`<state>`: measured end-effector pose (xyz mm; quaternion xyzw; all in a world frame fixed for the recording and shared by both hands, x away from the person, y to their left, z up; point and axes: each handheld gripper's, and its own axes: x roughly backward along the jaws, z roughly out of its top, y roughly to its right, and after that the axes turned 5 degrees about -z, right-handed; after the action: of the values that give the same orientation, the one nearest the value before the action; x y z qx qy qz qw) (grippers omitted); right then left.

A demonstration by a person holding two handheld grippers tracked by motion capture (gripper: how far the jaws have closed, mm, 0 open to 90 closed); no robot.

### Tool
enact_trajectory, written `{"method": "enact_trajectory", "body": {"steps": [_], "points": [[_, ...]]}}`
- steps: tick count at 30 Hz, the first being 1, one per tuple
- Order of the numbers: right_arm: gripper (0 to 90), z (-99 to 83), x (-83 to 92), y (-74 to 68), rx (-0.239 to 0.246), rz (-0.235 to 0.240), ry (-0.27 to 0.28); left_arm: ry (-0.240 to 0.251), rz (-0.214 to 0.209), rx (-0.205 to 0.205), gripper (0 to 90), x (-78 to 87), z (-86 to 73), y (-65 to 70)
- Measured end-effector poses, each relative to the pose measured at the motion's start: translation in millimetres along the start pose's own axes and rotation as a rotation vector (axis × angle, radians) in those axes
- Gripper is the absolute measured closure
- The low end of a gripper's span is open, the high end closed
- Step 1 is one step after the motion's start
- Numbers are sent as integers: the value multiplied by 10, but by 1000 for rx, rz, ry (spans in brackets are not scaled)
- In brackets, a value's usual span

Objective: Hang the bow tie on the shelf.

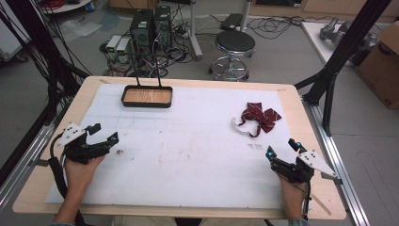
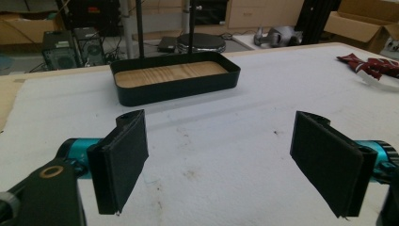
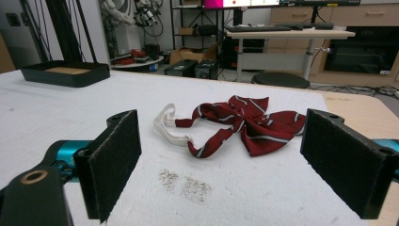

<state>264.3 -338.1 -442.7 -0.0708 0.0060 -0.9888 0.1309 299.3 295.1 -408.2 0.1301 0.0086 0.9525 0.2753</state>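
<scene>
Red striped bow tie (image 1: pixel 260 117) with white strap lying on the white mat (image 1: pixel 197 146), just ahead of the right gripper (image 1: pixel 282 147), jaws wide apart, empty; left gripper (image 1: pixel 104 133) likewise spread, facing the black tray (image 1: pixel 147 96).

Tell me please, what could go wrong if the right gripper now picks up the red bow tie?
The bow tie lies limp, so the open right gripper might pinch one ribbon tail and leave the rest dragging. Its white strap may snag. The black tray is far across the table, a long carry.
</scene>
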Motion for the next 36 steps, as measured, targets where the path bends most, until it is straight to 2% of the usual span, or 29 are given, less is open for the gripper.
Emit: {"method": "enact_trajectory", "body": {"steps": [14, 17, 19, 21, 24, 30, 36], "points": [[119, 9, -7, 24, -18, 10, 6, 2, -3, -2, 208, 0, 9, 9], [124, 37, -51, 54, -14, 27, -18, 11, -7, -11, 211, 8, 18, 14], [142, 66, -78, 82, -16, 35, -12, 18, -8, -6, 214, 10, 23, 8], [141, 119, -127, 108, -32, 42, -14, 15, -11, -7, 214, 8, 23, 1], [142, 226, -211, 134, -8, 50, -15, 12, -15, -7, 214, -3, 19, 6], [142, 448, -419, 215, -2, 71, -24, 21, -13, -11, 212, 11, 25, 11], [143, 576, -580, 320, 4, 59, -36, 15, -17, -11, 211, 0, 20, 12]]}}
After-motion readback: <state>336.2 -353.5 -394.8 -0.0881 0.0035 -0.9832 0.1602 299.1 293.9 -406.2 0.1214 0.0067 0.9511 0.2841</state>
